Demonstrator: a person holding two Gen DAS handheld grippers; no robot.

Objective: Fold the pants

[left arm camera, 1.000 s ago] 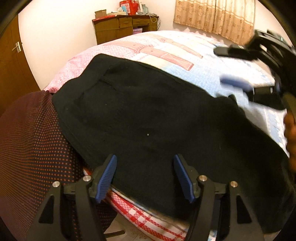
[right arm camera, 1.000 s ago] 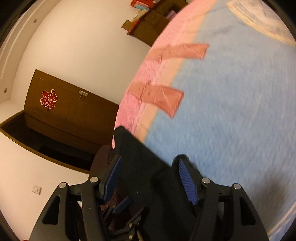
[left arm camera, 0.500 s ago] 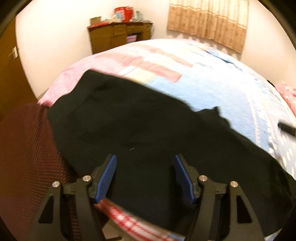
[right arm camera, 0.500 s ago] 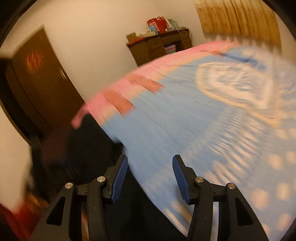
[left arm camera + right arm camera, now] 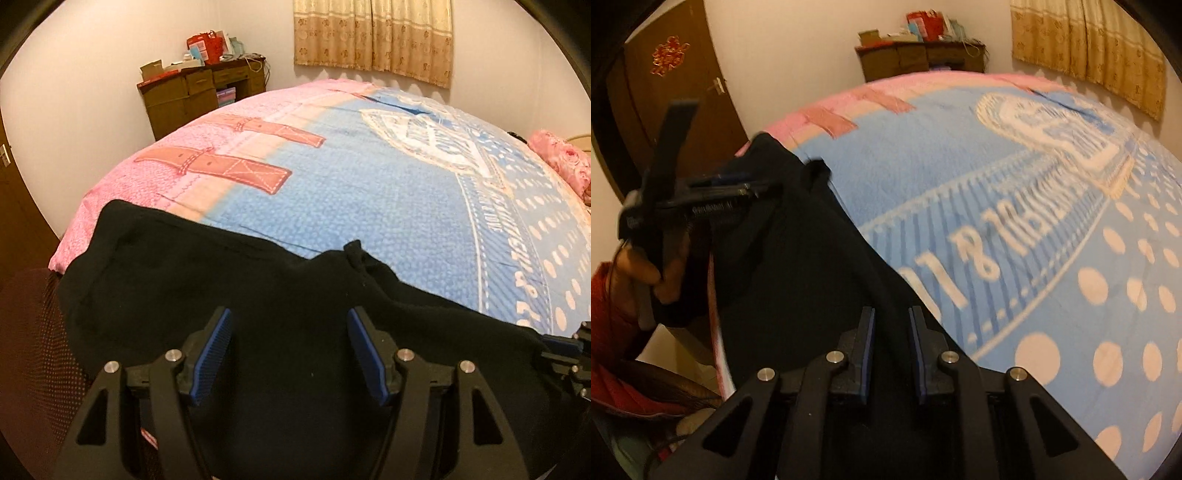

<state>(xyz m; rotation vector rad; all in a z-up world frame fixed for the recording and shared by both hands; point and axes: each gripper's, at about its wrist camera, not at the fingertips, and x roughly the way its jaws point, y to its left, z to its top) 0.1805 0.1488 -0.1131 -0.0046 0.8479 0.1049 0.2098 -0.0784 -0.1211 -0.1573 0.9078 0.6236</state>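
Note:
Black pants (image 5: pixel 229 280) lie along the near edge of the bed, partly hanging over it. My left gripper (image 5: pixel 290 350) is open and low over the dark cloth; nothing is between its blue pads. In the right wrist view the pants (image 5: pixel 798 258) run along the bed's left edge. My right gripper (image 5: pixel 891 347) has its jaws narrowed around a fold of the black cloth. The left gripper (image 5: pixel 701 192) shows at the left there, held by a hand. The right gripper's tip (image 5: pixel 569 350) shows at the right edge of the left wrist view.
The bed has a blue and pink quilt (image 5: pixel 369 192) with white dots. A dark red dotted cloth (image 5: pixel 33 350) hangs at the left. A wooden desk (image 5: pixel 199 96) stands at the far wall. A pink pillow (image 5: pixel 561 162) lies far right. A brown door (image 5: pixel 676 103) is left.
My right gripper swung down to the bed's near edge and its jaws narrowed on the pants' cloth. My left gripper stayed open and tilted to look further up the bed.

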